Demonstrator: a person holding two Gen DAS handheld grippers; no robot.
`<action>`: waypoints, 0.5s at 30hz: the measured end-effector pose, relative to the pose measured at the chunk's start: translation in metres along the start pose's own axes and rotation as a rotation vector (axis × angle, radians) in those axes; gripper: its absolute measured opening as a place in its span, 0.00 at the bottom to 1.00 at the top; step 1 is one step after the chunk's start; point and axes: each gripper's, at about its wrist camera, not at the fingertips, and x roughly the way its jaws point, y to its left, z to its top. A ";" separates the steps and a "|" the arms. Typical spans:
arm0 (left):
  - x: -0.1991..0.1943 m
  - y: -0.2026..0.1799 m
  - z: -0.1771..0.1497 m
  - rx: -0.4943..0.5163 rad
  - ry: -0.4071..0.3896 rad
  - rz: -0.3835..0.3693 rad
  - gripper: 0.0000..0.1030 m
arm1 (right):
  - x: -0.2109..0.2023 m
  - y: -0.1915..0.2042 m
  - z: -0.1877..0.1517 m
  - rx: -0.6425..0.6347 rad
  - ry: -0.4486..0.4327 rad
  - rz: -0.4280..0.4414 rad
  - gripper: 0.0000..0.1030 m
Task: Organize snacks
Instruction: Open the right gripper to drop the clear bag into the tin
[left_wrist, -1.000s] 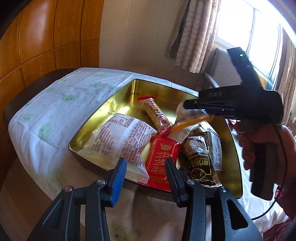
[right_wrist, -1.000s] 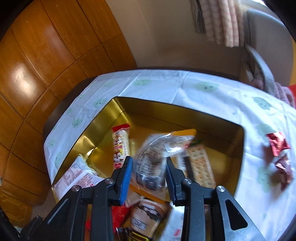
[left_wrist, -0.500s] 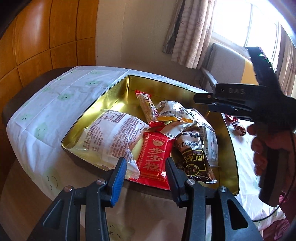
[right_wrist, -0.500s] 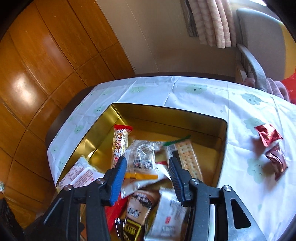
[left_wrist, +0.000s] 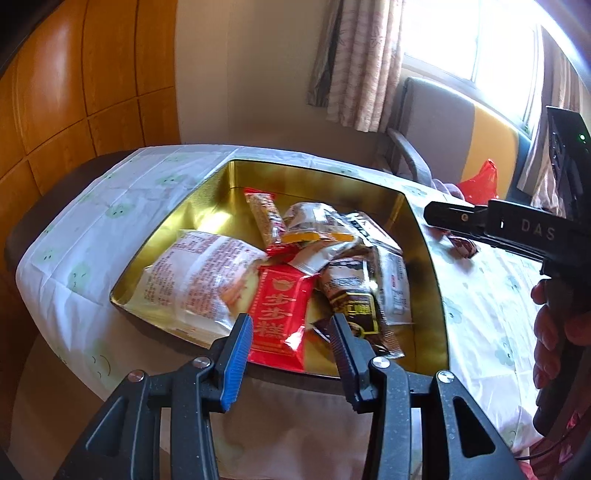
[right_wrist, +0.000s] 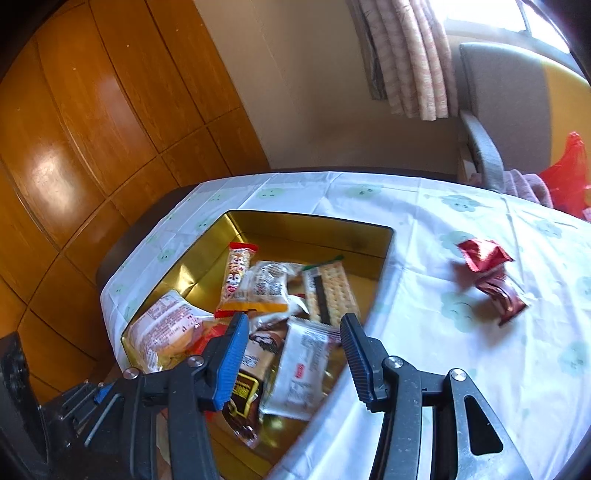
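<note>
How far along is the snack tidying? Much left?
Mostly done: the gold tin already holds a pile of packets. Nothing is in hand; the right claw is opening with nothing between its jaws, and the left claw is empty too. Two red wrappers are left on the tablecloth.

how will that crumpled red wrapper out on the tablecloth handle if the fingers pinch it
The crumpled red wrapper looks like thin creased foil, so probably very light and floppy. It may crush flat under a pinch. Its glossy surface could slip.
</note>
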 end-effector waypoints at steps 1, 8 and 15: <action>-0.001 -0.003 0.000 0.007 0.000 -0.002 0.43 | -0.004 -0.003 -0.003 0.003 -0.006 -0.007 0.51; -0.004 -0.029 -0.002 0.064 -0.001 -0.029 0.43 | -0.026 -0.042 -0.026 0.081 -0.023 -0.060 0.52; -0.006 -0.058 -0.003 0.113 0.001 -0.070 0.43 | -0.039 -0.095 -0.056 0.156 -0.006 -0.142 0.52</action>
